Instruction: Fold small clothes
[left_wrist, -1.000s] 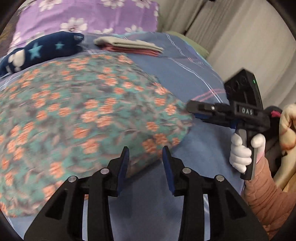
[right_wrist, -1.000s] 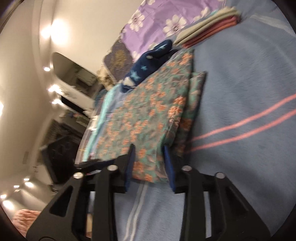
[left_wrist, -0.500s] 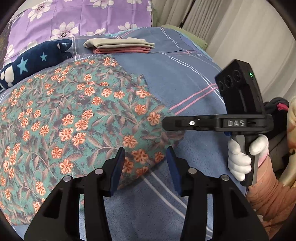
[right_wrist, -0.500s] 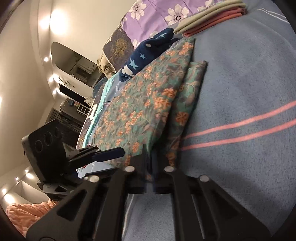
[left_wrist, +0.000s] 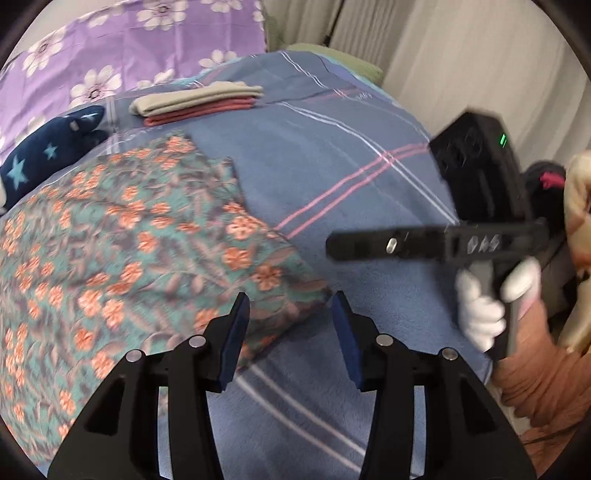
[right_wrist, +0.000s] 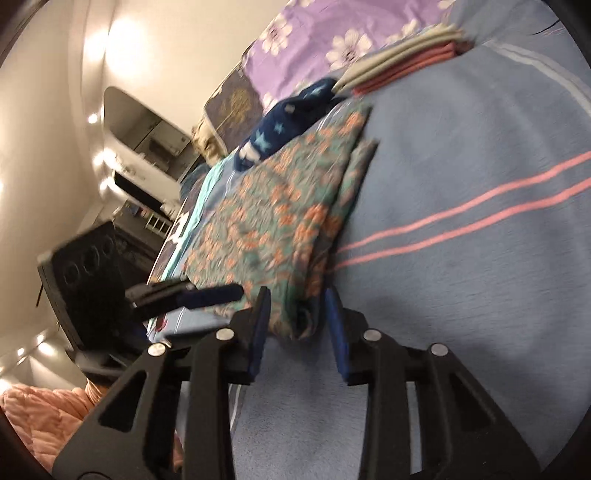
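Note:
A teal garment with orange flowers (left_wrist: 129, 240) lies folded on the blue striped bed sheet (left_wrist: 332, 147). My left gripper (left_wrist: 290, 302) hovers open over its near right corner, and the cloth shows between the fingers without touching the pads. In the right wrist view the same garment (right_wrist: 280, 206) stretches away. Its near corner sits between the jaws of my right gripper (right_wrist: 296, 293), which are opening and stand clear of the cloth. The right gripper (left_wrist: 332, 245) is held by a white-gloved hand (left_wrist: 480, 306) just right of the garment.
A folded stack of beige and red clothes (left_wrist: 199, 99) lies at the far side of the bed. A navy star-patterned item (left_wrist: 40, 162) rests by the purple flowered bedding (left_wrist: 129, 44). Pale curtains (left_wrist: 461, 55) hang at the right, and a pink sleeve (left_wrist: 535, 387) fills the lower right.
My right gripper closed on the garment's near corner half a second ago and has since let it go. It has drawn back to the right. My left gripper has opened slightly.

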